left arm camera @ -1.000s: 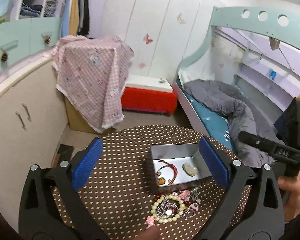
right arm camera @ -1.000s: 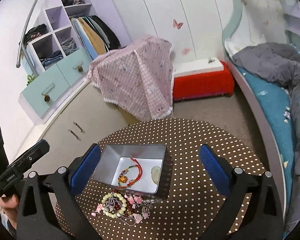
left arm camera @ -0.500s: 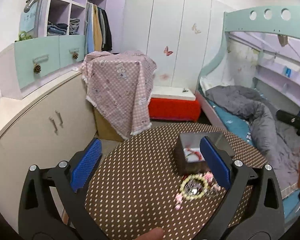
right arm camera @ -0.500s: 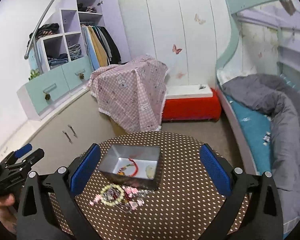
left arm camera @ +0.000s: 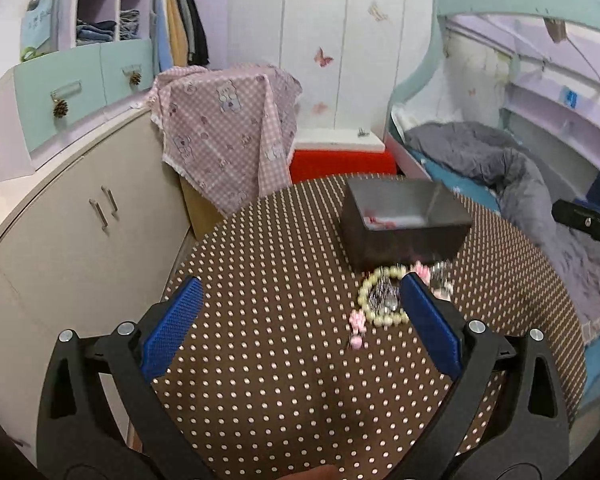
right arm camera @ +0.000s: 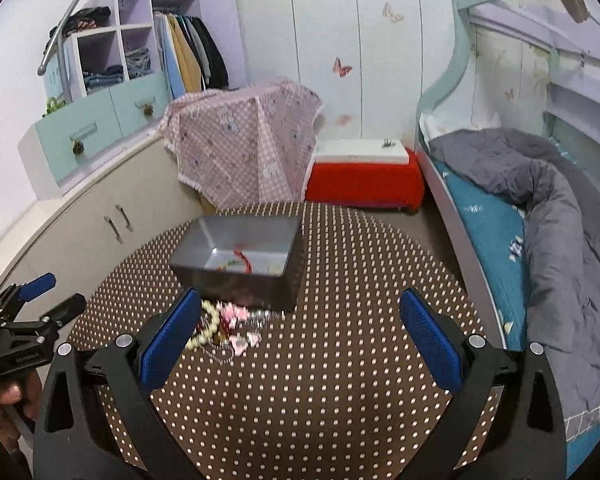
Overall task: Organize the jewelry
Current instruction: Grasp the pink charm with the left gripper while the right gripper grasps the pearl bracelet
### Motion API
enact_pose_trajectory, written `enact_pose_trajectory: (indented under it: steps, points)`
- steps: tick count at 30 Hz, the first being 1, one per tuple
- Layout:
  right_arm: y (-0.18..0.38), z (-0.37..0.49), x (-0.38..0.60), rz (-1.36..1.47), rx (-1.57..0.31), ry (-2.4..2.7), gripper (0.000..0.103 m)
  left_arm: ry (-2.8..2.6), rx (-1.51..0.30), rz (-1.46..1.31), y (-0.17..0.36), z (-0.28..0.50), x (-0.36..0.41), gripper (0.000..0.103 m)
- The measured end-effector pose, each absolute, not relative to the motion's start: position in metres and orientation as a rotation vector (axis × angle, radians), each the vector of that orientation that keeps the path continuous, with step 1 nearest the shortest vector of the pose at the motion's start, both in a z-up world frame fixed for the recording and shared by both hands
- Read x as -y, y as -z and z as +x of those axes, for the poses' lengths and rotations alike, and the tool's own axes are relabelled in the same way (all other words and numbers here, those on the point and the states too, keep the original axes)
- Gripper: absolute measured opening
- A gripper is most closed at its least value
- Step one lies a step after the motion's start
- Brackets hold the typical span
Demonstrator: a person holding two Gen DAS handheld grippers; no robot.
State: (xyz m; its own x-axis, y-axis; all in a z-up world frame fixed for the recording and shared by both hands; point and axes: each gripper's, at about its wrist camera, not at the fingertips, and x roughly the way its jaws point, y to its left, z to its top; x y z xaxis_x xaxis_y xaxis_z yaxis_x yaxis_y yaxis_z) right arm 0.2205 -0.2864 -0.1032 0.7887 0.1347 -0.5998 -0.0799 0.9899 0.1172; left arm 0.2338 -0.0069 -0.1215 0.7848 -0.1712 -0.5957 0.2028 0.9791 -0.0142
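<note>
A round table (left arm camera: 268,264) with a brown cloth and white dots stood in a bedroom. On it there was a grey metal box (left arm camera: 404,224), open at the top. Inside the box lay a red cord bracelet (right arm camera: 244,260) and some other small pieces (they were too blurred to name).

Just in front of the box, a small heap of jewelry (right arm camera: 224,328) lay on the cloth. A bracelet of pale round beads (left arm camera: 380,300) was part of this heap, with some pink pieces and some silver ones mixed in it.

The left gripper (left arm camera: 300,320) was above the table with its jaws spread wide and nothing between them. Its right finger (left arm camera: 430,324) covered a part of the bead bracelet in the left wrist view.

The right gripper (right arm camera: 300,324) also had its jaws spread wide and empty. Its left finger (right arm camera: 166,340) was near the heap in the right wrist view.

Behind the table were a pink checked cloth (right arm camera: 244,148), a red bench (right arm camera: 364,180) and a bed (right arm camera: 540,208) with a grey blanket.
</note>
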Motion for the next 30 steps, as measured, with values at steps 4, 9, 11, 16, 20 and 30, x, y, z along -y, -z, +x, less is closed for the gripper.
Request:
enact_pose_trajectory:
  steps: [4, 9, 11, 16, 20, 30]
  points:
    - [0.114, 0.221, 0.284, 0.092, -0.687, -0.127, 0.096, 0.215, -0.700, 0.095, 0.144, 0.242, 0.017, 0.096]
    - [0.122, 0.226, 0.274, 0.080, -0.721, -0.142, 0.096, 0.243, -0.766, 0.127, 0.169, 0.252, 0.026, 0.096]
    - [0.126, 0.228, 0.270, 0.076, -0.733, -0.150, 0.096, 0.250, -0.788, 0.136, 0.178, 0.256, 0.029, 0.096]
    - [0.136, 0.234, 0.264, 0.072, -0.771, -0.162, 0.096, 0.275, -0.826, 0.146, 0.189, 0.264, 0.033, 0.085]
    - [0.148, 0.240, 0.262, 0.094, -0.808, -0.185, 0.096, 0.320, -0.869, 0.165, 0.198, 0.269, 0.040, 0.062]
    - [0.175, 0.282, 0.215, 0.130, -0.938, -0.378, 0.038, 0.407, -0.875, 0.130, 0.196, 0.273, 0.041, 0.018]
